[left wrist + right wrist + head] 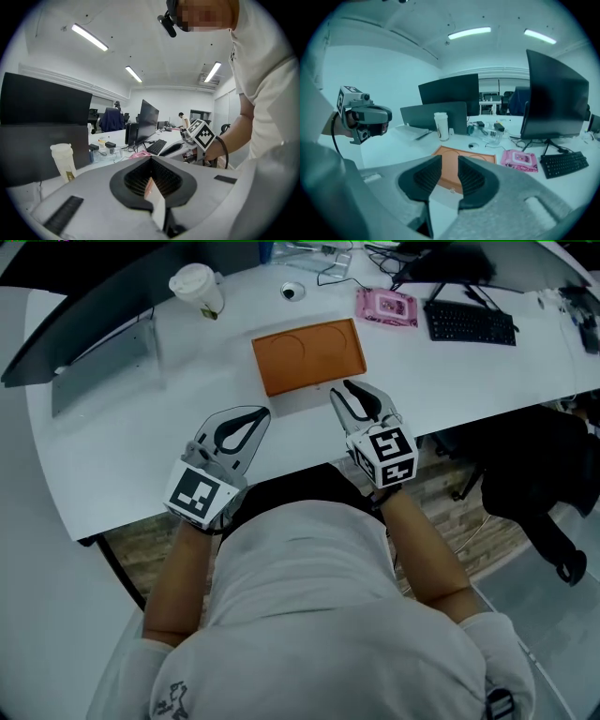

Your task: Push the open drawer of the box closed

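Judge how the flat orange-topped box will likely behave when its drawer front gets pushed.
The box is low and wide, so it probably won't tip. It lies on a smooth white table with nothing bracing its far side, so it may slide away rather than let the drawer close. Being thin, it is likely light.

Short-sleeved white cotton T-shirt (309,615) with a small dark print (173,699) near its left sleeve. There is a thin black wristband (227,152) past its right sleeve and a small black head-mounted camera (166,24) above its collar. Ahead of the T-shirt, the left grey plastic two-jaw gripper (262,413) and the right grey plastic two-jaw gripper (343,388) have black ribbed pads (474,182); the left white cube with black square markers (199,493) and the right white cube with black square markers (386,457) sit at their rear ends.
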The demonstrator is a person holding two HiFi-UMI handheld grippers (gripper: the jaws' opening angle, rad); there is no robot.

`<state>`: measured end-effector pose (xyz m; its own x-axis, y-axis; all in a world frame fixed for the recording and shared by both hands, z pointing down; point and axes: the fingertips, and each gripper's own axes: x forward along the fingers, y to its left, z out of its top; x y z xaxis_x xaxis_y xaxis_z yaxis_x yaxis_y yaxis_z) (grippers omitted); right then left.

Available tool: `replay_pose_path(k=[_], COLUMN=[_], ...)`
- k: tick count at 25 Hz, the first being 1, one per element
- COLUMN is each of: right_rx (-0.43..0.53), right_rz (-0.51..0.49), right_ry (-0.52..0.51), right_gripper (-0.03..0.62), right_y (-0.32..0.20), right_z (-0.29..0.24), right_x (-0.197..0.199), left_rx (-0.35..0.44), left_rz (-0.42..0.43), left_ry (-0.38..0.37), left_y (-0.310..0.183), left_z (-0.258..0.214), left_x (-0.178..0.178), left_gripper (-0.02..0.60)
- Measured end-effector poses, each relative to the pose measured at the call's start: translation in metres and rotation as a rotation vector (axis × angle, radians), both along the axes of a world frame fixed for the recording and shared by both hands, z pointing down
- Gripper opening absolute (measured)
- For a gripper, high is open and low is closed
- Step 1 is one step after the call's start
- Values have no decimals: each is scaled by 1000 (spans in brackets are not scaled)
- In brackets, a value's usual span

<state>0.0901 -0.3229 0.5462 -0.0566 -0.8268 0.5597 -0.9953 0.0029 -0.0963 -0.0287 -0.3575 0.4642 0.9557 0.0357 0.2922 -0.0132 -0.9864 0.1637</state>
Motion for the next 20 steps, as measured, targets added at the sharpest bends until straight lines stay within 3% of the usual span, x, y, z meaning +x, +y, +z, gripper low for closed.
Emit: replay_pose_path(k=[11,20], right_rx=[267,387], right_rz=[-35,-51], right_ry=[111,177], right_gripper=[43,5], right_y=[15,22], right_z=[-157,-216], right_x=[-31,-56], left_rx=[124,163], left_rz=[-7,-25], left_ry=[162,236], left_y=[-1,2], left_z=[-125,-176], left_x=[-34,-55], left_gripper=[-1,0])
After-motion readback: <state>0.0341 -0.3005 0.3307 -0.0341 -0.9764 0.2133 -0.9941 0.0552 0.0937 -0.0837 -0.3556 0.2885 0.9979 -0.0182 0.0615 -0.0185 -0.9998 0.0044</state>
